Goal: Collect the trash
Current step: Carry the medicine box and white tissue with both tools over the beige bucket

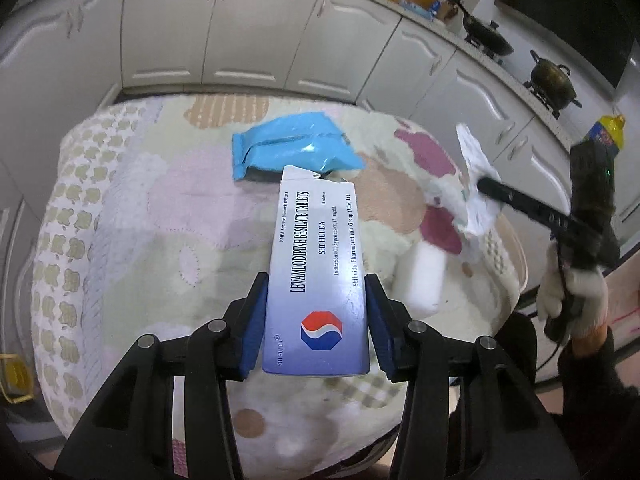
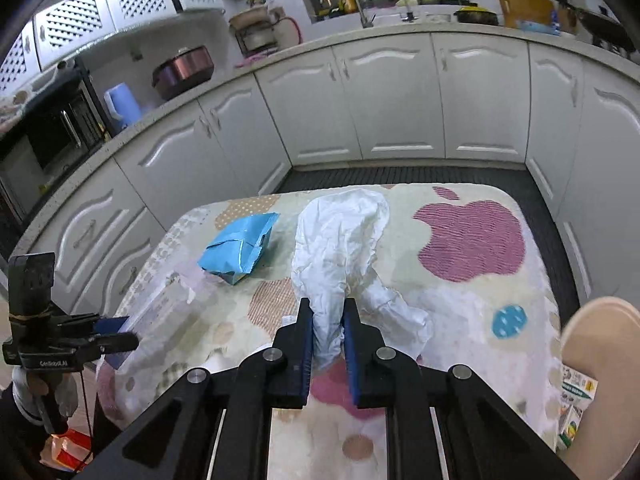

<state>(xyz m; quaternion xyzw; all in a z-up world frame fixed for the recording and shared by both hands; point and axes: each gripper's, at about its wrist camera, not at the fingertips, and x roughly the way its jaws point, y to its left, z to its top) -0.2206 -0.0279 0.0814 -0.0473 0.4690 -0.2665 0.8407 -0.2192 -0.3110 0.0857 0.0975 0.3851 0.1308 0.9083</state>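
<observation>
My left gripper (image 1: pixel 316 312) is shut on a white and lilac tablet box (image 1: pixel 316 280) and holds it above the table. My right gripper (image 2: pixel 328 332) is shut on a crumpled white paper (image 2: pixel 340 240) that hangs from its pads; it also shows in the left wrist view (image 1: pixel 474 184). A blue foil wrapper (image 1: pixel 292 148) lies on the patterned tablecloth beyond the box; the right wrist view shows it (image 2: pixel 240 248) left of the paper. A white block (image 1: pixel 420 284) lies on the cloth right of the box.
The table has a pastel tablecloth (image 2: pixel 472 240) with a purple apple print. White kitchen cabinets (image 2: pixel 400 100) curve round behind. A beige chair back (image 2: pixel 600 380) stands at the right, with small cartons (image 2: pixel 576 404) below it. A red bag (image 2: pixel 68 452) sits on the floor at left.
</observation>
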